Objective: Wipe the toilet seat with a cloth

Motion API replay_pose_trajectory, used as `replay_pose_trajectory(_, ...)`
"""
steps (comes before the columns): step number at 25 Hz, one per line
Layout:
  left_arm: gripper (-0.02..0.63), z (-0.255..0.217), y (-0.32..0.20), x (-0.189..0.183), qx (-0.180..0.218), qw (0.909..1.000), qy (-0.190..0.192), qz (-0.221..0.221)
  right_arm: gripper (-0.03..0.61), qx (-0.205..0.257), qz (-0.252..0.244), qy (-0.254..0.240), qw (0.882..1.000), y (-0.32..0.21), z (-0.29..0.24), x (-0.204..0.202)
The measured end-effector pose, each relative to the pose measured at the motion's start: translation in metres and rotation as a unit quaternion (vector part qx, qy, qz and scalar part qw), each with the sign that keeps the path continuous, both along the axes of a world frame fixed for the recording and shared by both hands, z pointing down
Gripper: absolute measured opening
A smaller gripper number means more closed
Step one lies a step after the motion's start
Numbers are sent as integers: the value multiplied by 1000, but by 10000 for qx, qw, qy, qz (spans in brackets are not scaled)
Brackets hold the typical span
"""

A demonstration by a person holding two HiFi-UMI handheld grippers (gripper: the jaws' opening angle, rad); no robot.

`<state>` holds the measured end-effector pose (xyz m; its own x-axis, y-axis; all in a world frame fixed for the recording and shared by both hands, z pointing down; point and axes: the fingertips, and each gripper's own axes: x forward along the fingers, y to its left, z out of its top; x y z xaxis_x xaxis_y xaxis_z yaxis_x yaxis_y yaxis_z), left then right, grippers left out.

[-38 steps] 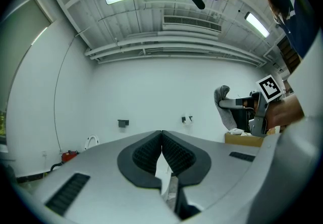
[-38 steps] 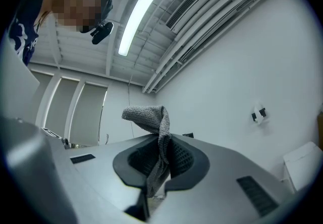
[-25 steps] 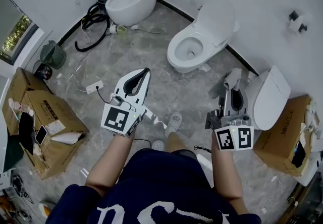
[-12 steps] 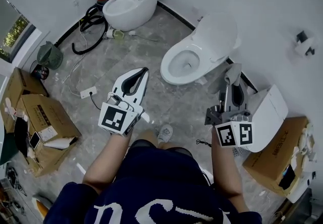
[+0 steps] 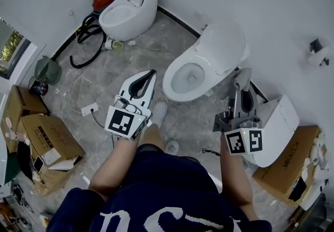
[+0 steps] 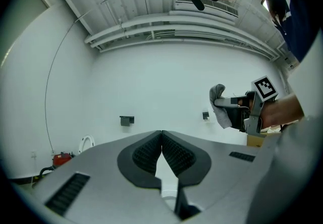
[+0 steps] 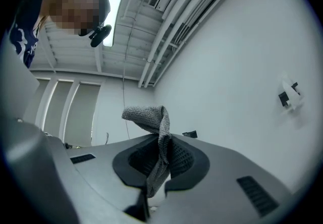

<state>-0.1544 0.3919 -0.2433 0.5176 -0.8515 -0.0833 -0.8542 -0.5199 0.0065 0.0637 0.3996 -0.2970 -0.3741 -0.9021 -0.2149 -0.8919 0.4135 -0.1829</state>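
Observation:
A white toilet (image 5: 194,69) with its seat down and lid up stands against the wall, ahead of me in the head view. My right gripper (image 5: 241,80) is shut on a grey cloth (image 5: 240,78), held in the air to the right of that toilet; the cloth (image 7: 154,132) droops between the pads in the right gripper view. My left gripper (image 5: 147,75) is shut with nothing in it, held just left of the toilet bowl. In the left gripper view the left gripper (image 6: 161,137) points at a bare white wall.
A second toilet (image 5: 127,9) stands at the back left beside a black hose (image 5: 86,43). A white toilet lid or tank (image 5: 275,127) lies at the right next to a cardboard box (image 5: 295,163). More boxes (image 5: 39,134) sit at the left. My foot (image 5: 158,113) is near the bowl.
I have stepped closer to the middle toilet, which now sits lower and nearer in the head view. Both grippers keep their grip and pose.

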Motion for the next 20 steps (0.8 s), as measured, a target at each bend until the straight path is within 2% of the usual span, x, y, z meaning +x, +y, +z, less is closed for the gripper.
replay_pose_trajectory(7,18,-7,-147,-8,143,9990,76,405,41,168,365,51,9992,-128,-13,-16)
replay_pose_trajectory(12,18,-15,-241,-3,195,9961,2,861,41,192,780,-21,9968,-206,-17,-16)
replay_pose_trajectory(16,18,-12,-299,-2,73,9937,-23,1118,41,40,1054,-32,9944,-249,-10,-17)
replay_pose_trajectory(20,18,5,-333,4,-133,9921,-22,1247,41,-204,1178,-17,9928,-279,7,-12)
